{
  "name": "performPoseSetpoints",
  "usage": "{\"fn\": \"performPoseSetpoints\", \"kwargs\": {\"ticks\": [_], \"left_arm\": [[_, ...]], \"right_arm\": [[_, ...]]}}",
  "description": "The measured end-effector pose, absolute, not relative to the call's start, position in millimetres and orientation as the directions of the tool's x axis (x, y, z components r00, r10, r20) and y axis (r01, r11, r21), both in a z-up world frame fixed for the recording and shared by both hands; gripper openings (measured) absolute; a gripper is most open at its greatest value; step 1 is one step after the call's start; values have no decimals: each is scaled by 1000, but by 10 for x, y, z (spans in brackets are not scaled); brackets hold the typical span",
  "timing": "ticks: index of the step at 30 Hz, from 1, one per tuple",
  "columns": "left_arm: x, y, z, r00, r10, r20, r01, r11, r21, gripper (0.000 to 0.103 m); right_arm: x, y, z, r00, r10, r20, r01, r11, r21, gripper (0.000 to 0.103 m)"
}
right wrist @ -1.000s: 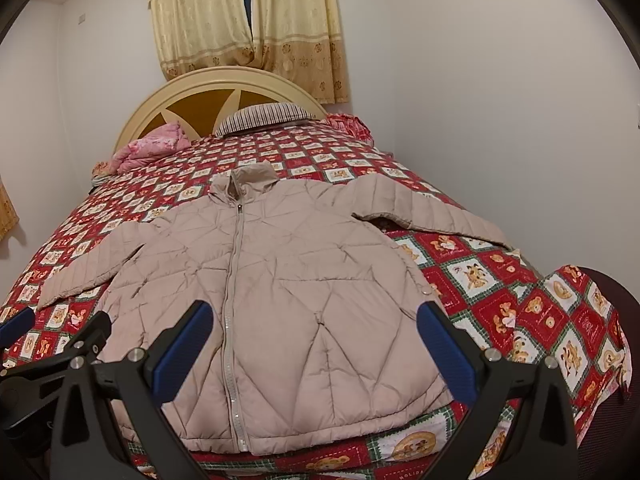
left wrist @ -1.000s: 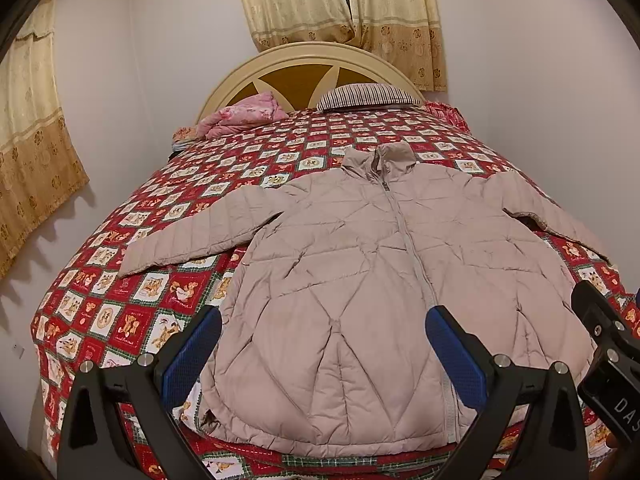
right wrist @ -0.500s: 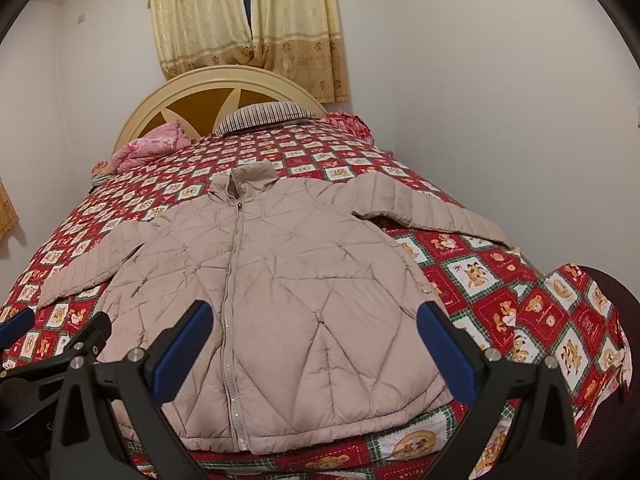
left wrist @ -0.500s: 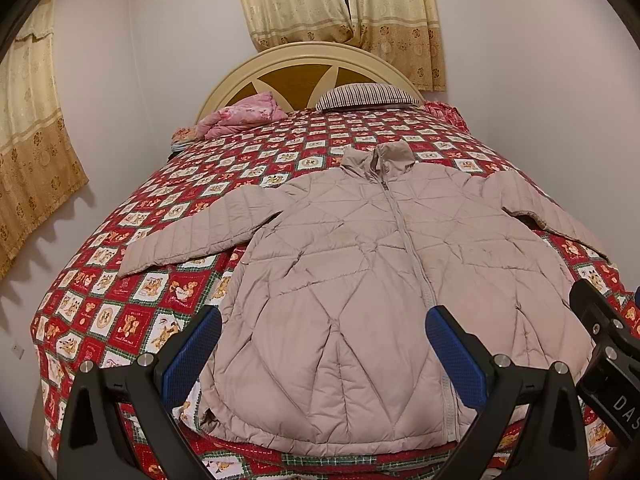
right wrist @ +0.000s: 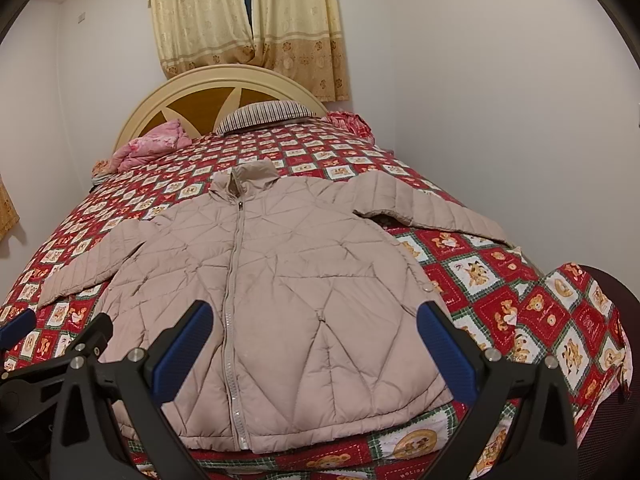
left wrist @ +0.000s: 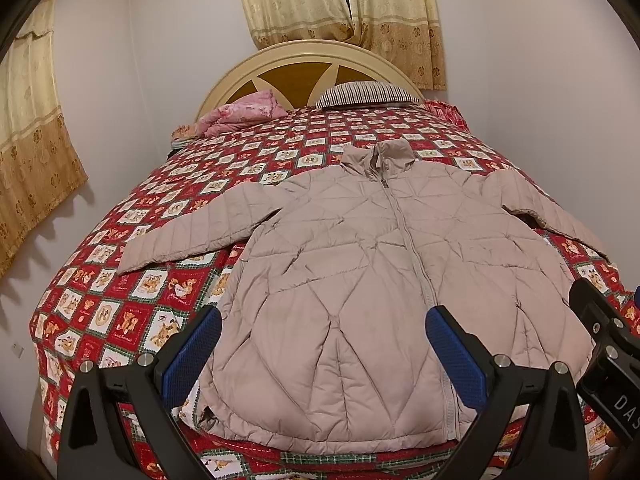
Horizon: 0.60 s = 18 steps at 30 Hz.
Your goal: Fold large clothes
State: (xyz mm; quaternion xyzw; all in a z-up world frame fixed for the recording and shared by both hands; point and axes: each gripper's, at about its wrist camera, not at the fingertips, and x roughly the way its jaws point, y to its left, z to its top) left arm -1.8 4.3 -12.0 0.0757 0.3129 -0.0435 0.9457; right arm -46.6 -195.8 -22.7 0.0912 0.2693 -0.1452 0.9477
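Note:
A beige quilted puffer jacket (left wrist: 360, 280) lies flat and zipped on the bed, collar toward the headboard, both sleeves spread out to the sides. It also shows in the right wrist view (right wrist: 288, 280). My left gripper (left wrist: 322, 344) is open and empty, held above the jacket's hem on its left half. My right gripper (right wrist: 314, 336) is open and empty above the hem on its right half. Neither touches the jacket. The right gripper's body (left wrist: 608, 344) shows at the edge of the left wrist view.
The bed has a red patchwork quilt (left wrist: 120, 312) with bear prints. A pink folded blanket (left wrist: 240, 114) and a striped pillow (left wrist: 368, 94) lie by the cream headboard (left wrist: 312, 60). White walls stand close on both sides. The quilt's corner (right wrist: 580, 320) hangs off at the right.

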Motion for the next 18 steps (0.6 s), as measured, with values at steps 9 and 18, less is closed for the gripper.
{"fn": "performPoseSetpoints", "kwargs": {"ticks": [9,18], "left_arm": [[-19,38,-134,799,-35,-600,130,985,115,102],[-32,12,-164,796,-36,-604,131,985,113,102]], "right_arm": [[-461,-1954,-223,813,-225,-538,324,941,95,103],[-465,-1944,-227,813,-225,-537,324,941,95,103]]}}
